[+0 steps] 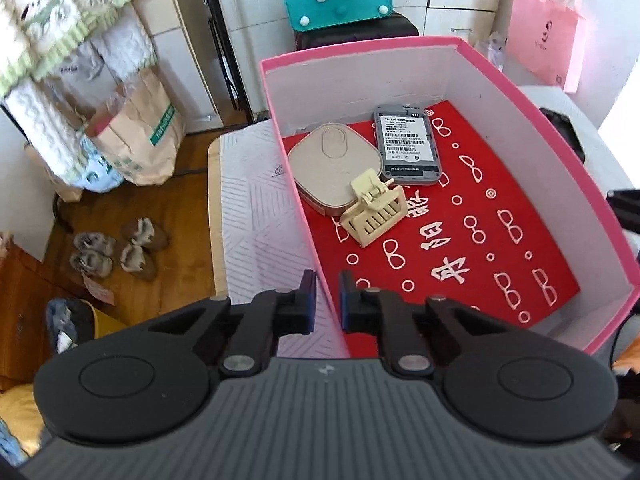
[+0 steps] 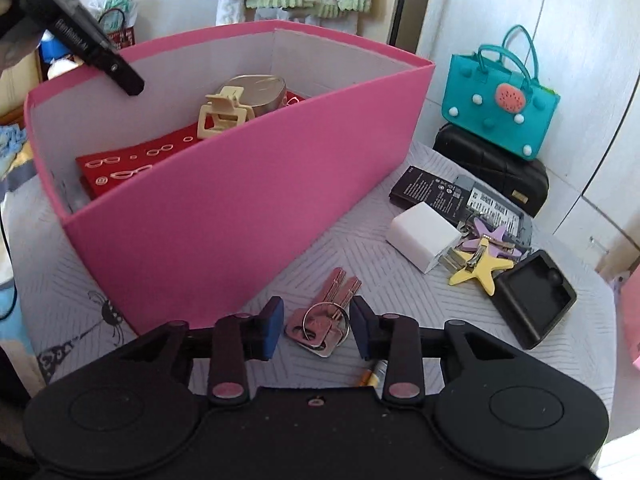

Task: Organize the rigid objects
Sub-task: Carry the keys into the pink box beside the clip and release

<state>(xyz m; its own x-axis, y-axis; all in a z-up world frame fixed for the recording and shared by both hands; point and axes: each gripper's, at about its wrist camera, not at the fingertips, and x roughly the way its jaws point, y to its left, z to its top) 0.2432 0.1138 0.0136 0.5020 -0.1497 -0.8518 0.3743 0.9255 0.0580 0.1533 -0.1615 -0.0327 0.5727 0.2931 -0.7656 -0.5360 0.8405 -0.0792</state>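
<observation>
A pink box lined in red stands on the cloth-covered table. Inside it lie a beige rounded device, a grey device with its label up, and a cream hair claw. My left gripper hovers over the box's near left wall, shut and holding nothing. One of its black fingers shows above the box in the right wrist view. My right gripper is low over the cloth, jaws open. A bunch of keys lies between the pads, which stand close on either side.
Right of the box lie a white charger cube, yellow and purple star clips, a black tray, a black battery and a grey device. A teal bag sits on a black case. The table's left edge drops to the floor.
</observation>
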